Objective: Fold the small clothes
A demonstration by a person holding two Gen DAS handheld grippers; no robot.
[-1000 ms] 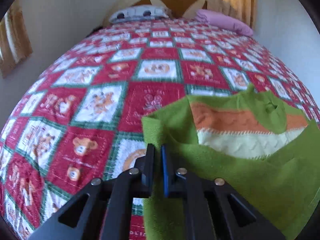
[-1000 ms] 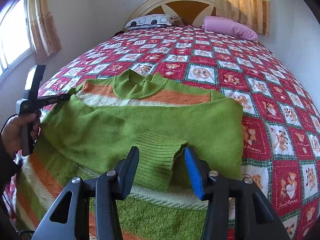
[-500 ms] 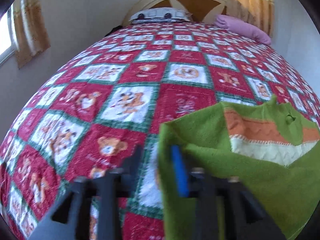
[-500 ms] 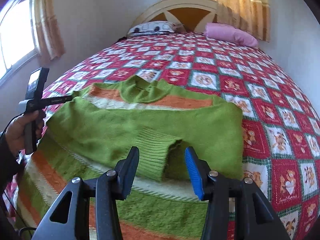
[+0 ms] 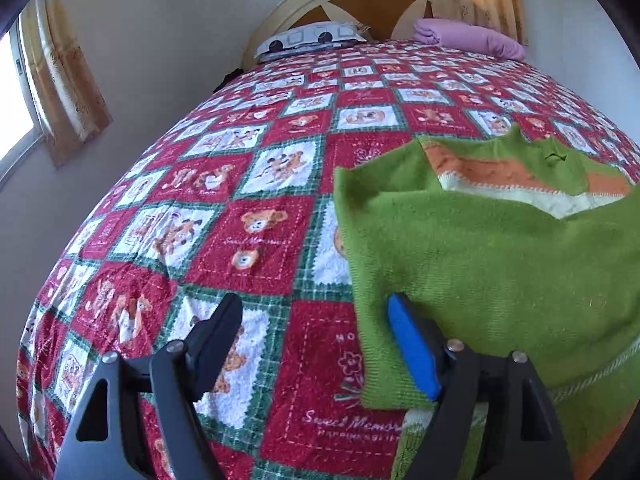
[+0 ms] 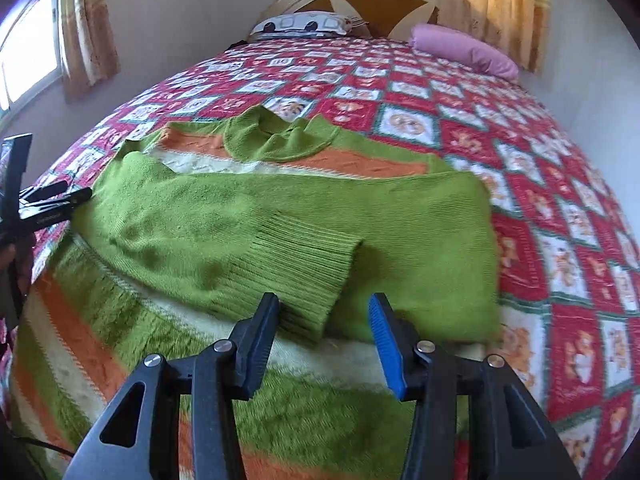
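Reading "Sweet Memories" quilt, green sweater

Open right tongs above sweater

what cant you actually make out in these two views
- Left wrist view: the sweater's right half and hem run off the frame edge.
- Left wrist view: the right gripper is out of frame.
- Right wrist view: the left gripper's fingertips are small at the left edge, so open or shut is unclear there.
- Right wrist view: the sweater's near hem sits behind the right gripper.
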